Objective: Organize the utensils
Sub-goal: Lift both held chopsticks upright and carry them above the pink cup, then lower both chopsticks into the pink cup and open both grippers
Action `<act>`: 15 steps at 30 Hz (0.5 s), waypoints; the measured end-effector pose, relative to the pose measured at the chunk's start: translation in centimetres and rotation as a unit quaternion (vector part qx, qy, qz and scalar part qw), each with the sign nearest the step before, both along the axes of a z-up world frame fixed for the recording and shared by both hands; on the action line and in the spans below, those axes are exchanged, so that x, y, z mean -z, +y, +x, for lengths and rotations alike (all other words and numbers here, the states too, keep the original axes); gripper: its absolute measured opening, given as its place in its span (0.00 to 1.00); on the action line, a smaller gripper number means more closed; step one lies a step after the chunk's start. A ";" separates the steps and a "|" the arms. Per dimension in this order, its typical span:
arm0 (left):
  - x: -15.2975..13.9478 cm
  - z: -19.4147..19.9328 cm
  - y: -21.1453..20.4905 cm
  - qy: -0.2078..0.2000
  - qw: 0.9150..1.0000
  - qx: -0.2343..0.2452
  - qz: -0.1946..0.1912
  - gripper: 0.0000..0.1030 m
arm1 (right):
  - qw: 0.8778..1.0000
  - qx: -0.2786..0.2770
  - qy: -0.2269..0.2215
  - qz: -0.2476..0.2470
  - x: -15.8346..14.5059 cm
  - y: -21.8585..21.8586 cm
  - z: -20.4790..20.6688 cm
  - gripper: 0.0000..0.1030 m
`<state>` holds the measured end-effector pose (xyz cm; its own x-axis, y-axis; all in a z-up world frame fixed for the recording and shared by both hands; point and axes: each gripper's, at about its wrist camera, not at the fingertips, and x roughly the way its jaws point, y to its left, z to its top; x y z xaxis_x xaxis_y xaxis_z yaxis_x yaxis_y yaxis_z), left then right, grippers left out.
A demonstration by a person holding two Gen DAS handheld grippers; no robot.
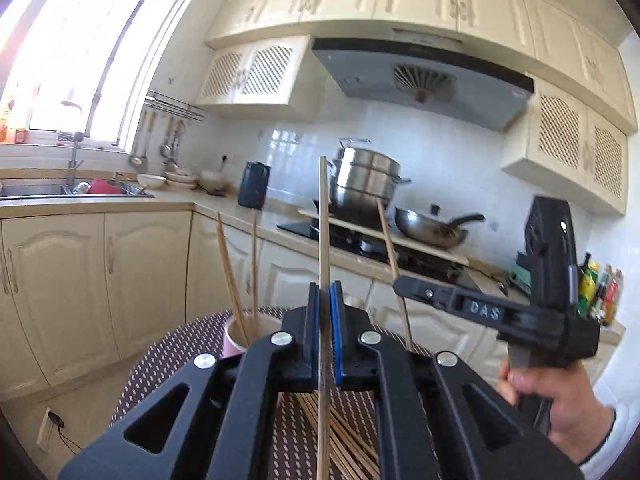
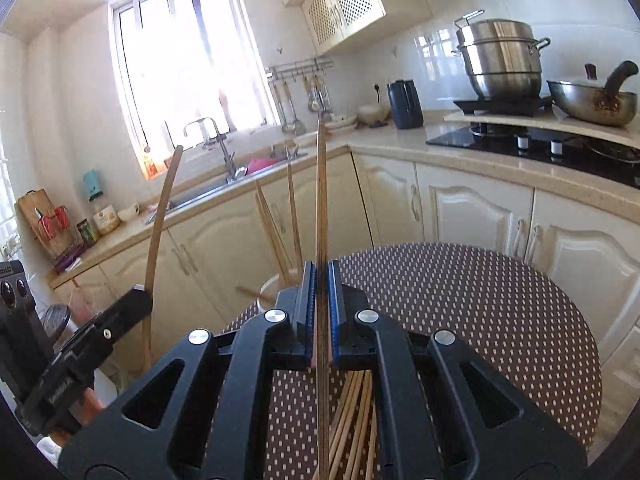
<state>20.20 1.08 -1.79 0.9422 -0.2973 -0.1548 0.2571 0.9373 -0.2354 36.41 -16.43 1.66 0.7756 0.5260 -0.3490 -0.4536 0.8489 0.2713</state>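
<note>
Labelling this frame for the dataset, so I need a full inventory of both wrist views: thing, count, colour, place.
chopstick in left hand-held gripper: one, tan, upright
chopstick in right hand-held gripper: one, tan, upright
loose chopsticks: pile, tan, on table
cup: one, pink, on table, holding chopsticks
table: one, brown with white dots
steamer pot: one, steel, on stove
wok: one, steel, beside pot
kettle: one, dark, on counter
sink: one, steel, below window
left hand-held gripper: black, shut on chopstick
right hand-held gripper: black, shut on chopstick
hand: one, holding right hand-held gripper
</note>
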 end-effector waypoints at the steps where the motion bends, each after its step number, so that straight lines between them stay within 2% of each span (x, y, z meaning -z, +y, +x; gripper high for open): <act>1: -0.3 0.8 0.2 -0.006 1.000 -0.004 -0.005 0.05 | 1.000 0.000 -0.007 0.002 -0.1 0.3 0.6 0.06; 9: -1.6 7.9 1.1 -0.030 0.999 -0.027 -0.029 0.05 | 0.999 -0.007 -0.050 0.012 -0.6 3.3 5.7 0.06; 15: -1.5 12.1 0.7 -0.049 0.997 -0.044 -0.029 0.05 | 0.995 -0.013 -0.088 0.039 -0.3 3.6 8.2 0.06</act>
<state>32.26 1.80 -0.28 0.9748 -0.2188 -0.0447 0.1993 0.9427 -0.2677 44.59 -12.80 2.01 0.8075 0.5660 -0.1658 -0.5209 0.8163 0.2497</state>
